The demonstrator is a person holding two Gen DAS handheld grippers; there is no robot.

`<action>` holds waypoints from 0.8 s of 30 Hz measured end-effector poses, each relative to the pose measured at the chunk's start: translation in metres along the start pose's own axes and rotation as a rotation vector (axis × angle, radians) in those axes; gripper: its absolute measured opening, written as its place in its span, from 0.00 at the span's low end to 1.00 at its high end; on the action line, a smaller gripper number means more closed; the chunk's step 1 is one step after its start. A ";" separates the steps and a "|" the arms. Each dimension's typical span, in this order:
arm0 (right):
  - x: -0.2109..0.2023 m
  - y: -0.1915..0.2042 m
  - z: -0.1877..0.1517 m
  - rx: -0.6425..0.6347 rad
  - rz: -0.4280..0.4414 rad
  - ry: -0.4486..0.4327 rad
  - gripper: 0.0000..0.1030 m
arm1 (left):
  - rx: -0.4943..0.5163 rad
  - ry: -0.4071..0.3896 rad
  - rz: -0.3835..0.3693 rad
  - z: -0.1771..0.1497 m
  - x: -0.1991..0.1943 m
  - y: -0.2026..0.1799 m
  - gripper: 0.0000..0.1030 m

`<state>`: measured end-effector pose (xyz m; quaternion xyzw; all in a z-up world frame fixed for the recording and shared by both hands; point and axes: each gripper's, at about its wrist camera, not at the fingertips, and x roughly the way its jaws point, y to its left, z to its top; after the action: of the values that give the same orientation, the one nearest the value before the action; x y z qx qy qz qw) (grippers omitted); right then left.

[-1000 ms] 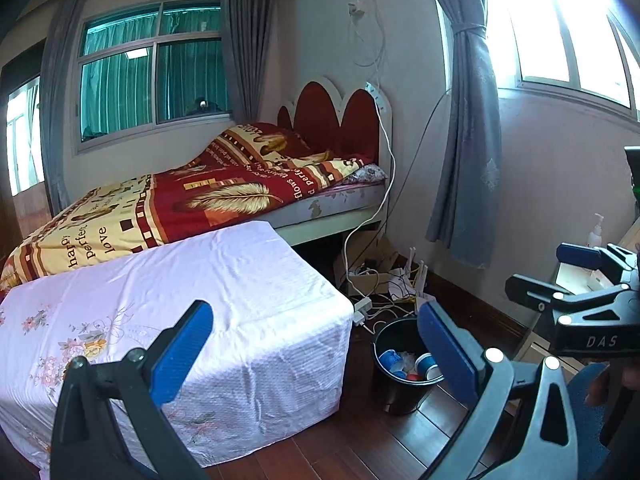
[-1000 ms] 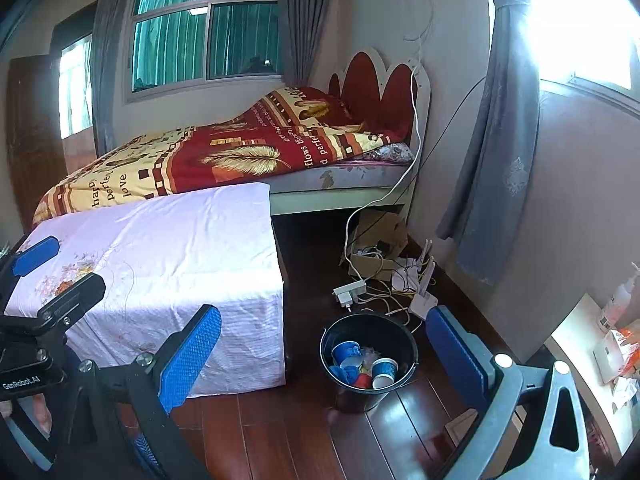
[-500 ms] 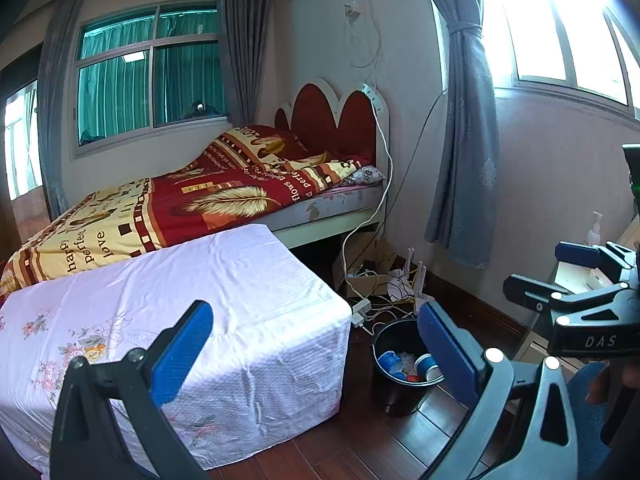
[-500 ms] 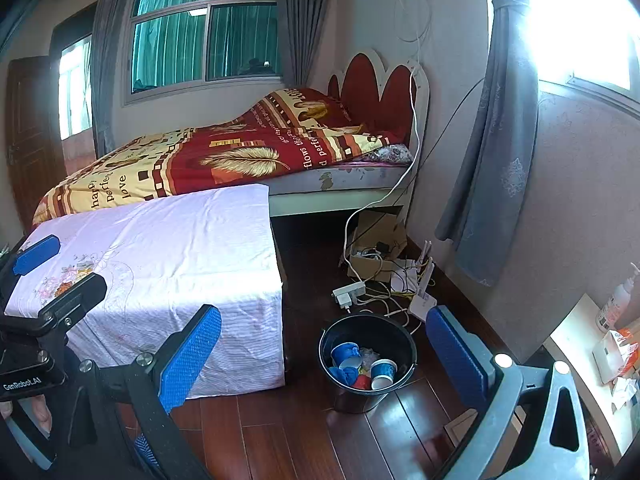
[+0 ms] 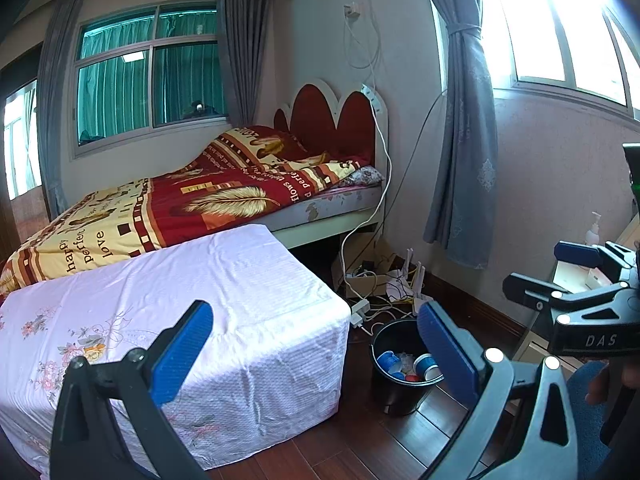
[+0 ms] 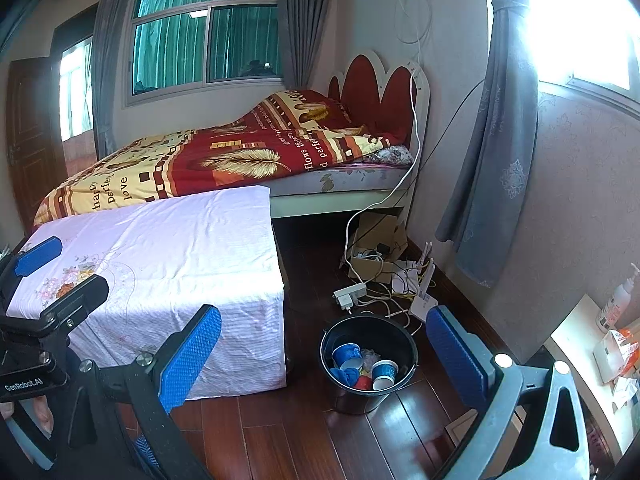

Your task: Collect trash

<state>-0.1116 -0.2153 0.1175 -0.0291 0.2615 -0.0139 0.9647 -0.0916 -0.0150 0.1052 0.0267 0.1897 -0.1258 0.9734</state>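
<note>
1. Change since the earlier frames: almost none. My left view drifts slightly, so the window-wall curtain sits a touch further left than a second ago; the right view matches its earlier frames, and nothing on the floor has shifted.
2. Left gripper: jaws spread wide, blue pads well apart, nothing between them. It also shows at the left edge of the right view, where I cannot read its opening.
3. Right gripper: jaws likewise spread wide and empty. It shows at the right edge of the left view, marked "DAS".
4. Trash bucket: black, round, upright on the dark wooden floor, near the corner of the low white-covered platform and just in front of the cable tangle. In the left view the bucket is partly hidden behind my right-hand pad.
5. Paper cups: several blue-and-white ones lying inside the bucket, with some red and crumpled clear scraps among them.
6. Power strip and white router: on the floor behind the bucket, cables looped around them.
7. Bed: red and yellow patterned quilt, red scalloped headboard against the wall.
8. Grey curtain: tied, hanging beside the bright window.
9. Pump bottle: on the pale surface at the right edge.
</note>
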 end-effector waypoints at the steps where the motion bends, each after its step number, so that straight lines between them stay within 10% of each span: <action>1: 0.000 0.000 0.000 0.001 0.002 -0.001 1.00 | -0.001 -0.001 -0.001 0.000 0.000 0.000 1.00; 24: -0.003 0.004 -0.001 0.002 0.006 0.000 1.00 | 0.001 0.000 -0.005 0.002 -0.001 0.000 1.00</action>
<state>-0.1142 -0.2117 0.1180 -0.0273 0.2618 -0.0115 0.9647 -0.0916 -0.0152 0.1074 0.0269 0.1899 -0.1284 0.9730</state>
